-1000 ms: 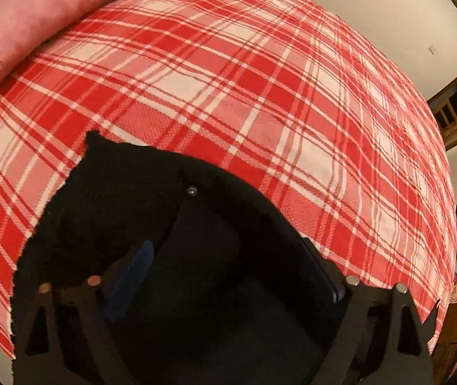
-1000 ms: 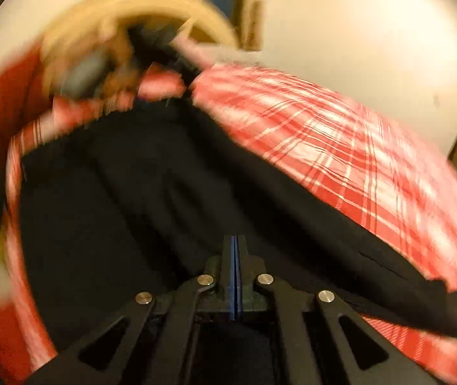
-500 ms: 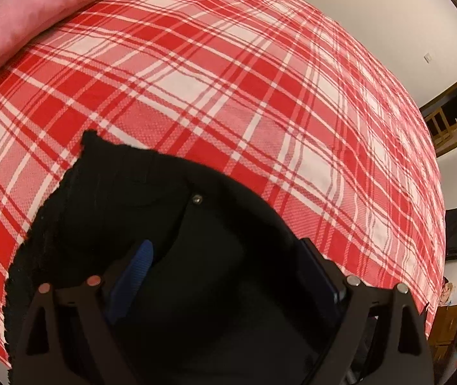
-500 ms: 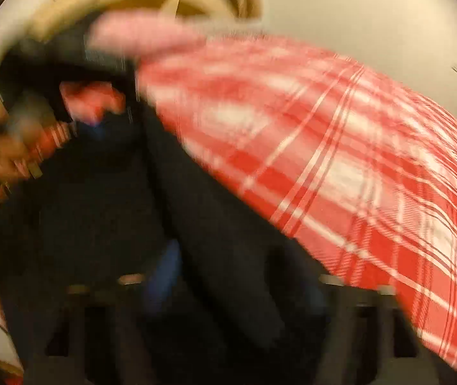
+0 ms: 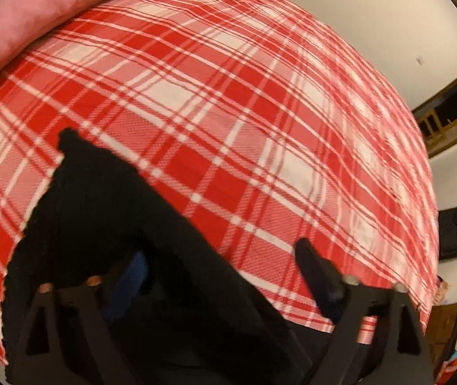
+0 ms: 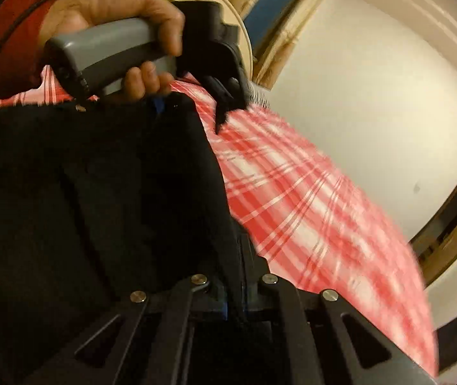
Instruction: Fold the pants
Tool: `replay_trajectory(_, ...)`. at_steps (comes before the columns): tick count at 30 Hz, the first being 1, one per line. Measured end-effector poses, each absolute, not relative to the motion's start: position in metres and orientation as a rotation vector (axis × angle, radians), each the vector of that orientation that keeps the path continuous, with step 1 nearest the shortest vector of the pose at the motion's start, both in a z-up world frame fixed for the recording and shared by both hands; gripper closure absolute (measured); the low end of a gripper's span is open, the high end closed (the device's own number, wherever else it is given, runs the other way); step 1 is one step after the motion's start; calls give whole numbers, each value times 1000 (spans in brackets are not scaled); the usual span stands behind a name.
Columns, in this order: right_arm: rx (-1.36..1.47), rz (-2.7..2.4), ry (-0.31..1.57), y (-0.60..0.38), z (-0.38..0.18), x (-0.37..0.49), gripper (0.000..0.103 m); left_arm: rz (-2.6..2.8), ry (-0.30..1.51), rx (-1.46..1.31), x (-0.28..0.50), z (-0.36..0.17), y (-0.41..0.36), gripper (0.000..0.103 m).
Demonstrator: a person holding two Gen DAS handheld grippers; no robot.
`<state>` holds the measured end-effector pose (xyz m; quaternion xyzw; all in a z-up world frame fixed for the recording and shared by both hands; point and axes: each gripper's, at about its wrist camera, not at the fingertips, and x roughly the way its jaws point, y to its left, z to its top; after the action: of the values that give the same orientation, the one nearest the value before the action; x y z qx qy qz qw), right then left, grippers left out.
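Below, my left tongs (image 5: pixel 228 272) stand spread, having just been closing, with a raised fold of the black pants (image 5: pixel 106 224) between them but not visibly pressed. My right tongs (image 6: pixel 238 292), pressed together, pinch the pants' edge. Both lift the garment above the red plaid bedspread (image 5: pixel 244 112), near a pink pillow (image 5: pixel 52 3).

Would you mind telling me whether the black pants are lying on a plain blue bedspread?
No, the black pants rest on a red and white plaid bedspread, with a pink pillow at its far corner.
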<state>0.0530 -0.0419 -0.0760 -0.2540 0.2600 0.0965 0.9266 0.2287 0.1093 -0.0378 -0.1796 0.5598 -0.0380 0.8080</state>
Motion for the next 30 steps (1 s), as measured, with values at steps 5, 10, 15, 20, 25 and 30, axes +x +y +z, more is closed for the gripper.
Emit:
replay_trajectory(5,-348,230,543,-69,-40,57,99,-117,1156,-458,210,-32,131,77)
replay_trajectory(10,-338,286,488,-74,-3,17,100,-222,1014,-489,162,10,147,82)
replay_trajectory(15,-508,317,454,-31,-15,-58,100,-290,860,-499,90,45,170,82)
replay_trajectory(20,-565,365,540,-1,-65,-87,100,-204,832,-473,24,12,199,82)
replay_trajectory(25,-625,370,593,13,-100,-97,100,-101,881,-497,-7,-42,225,82)
replay_trajectory(30,-678,374,643,19,-125,-100,99,-49,940,-444,-16,-75,228,77)
